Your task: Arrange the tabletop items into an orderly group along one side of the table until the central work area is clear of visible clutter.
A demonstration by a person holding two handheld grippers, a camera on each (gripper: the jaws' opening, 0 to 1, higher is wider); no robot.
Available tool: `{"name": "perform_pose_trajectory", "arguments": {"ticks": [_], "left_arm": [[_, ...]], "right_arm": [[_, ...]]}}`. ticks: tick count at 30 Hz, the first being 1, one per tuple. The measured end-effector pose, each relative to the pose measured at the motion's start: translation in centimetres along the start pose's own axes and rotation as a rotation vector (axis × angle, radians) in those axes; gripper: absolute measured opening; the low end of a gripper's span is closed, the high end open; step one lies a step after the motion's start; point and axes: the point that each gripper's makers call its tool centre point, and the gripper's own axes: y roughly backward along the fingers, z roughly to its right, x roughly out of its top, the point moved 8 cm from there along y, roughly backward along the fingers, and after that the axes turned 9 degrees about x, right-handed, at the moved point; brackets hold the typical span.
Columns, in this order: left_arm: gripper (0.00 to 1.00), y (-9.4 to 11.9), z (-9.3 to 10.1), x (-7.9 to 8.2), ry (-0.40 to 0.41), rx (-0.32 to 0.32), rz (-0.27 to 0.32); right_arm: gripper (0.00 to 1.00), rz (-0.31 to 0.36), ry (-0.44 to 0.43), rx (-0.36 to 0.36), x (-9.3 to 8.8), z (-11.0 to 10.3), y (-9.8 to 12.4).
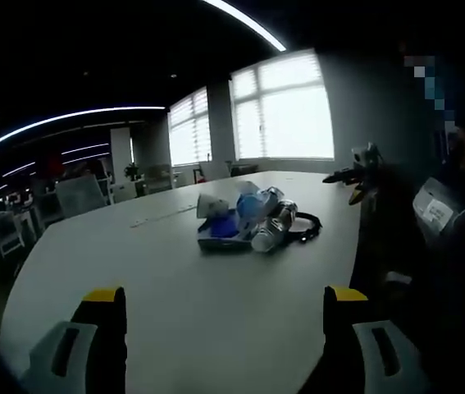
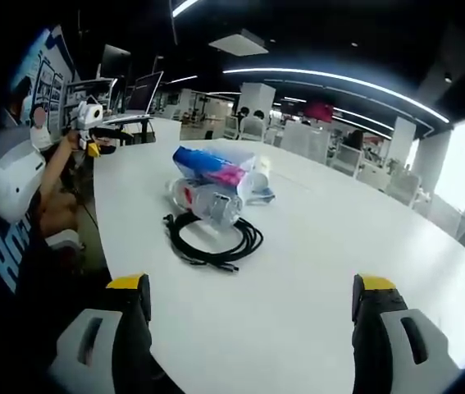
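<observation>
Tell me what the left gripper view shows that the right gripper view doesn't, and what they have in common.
Left gripper view alone: bright windows with blinds behind the table, and the left gripper, jaws apart with nothing between them.

Right gripper view alone: monitors on a desk at the far end, a person's sleeve, and the right gripper, open with nothing between its jaws.

Both: the white table, and one cluster on it, the bottle, the blue packet and the coiled black cable beside them.
</observation>
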Motion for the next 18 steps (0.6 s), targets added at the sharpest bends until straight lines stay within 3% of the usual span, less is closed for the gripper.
{"name": "perform_pose_trajectory", "arguments": {"ticks": [18], "left_arm": [[1.0, -0.67, 0.34, -0.26, 0.006, -0.019, -0.002]], "right_arm": [[1.0, 0.006, 0.008, 0.013, 0.22, -0.26, -0.37]]}}
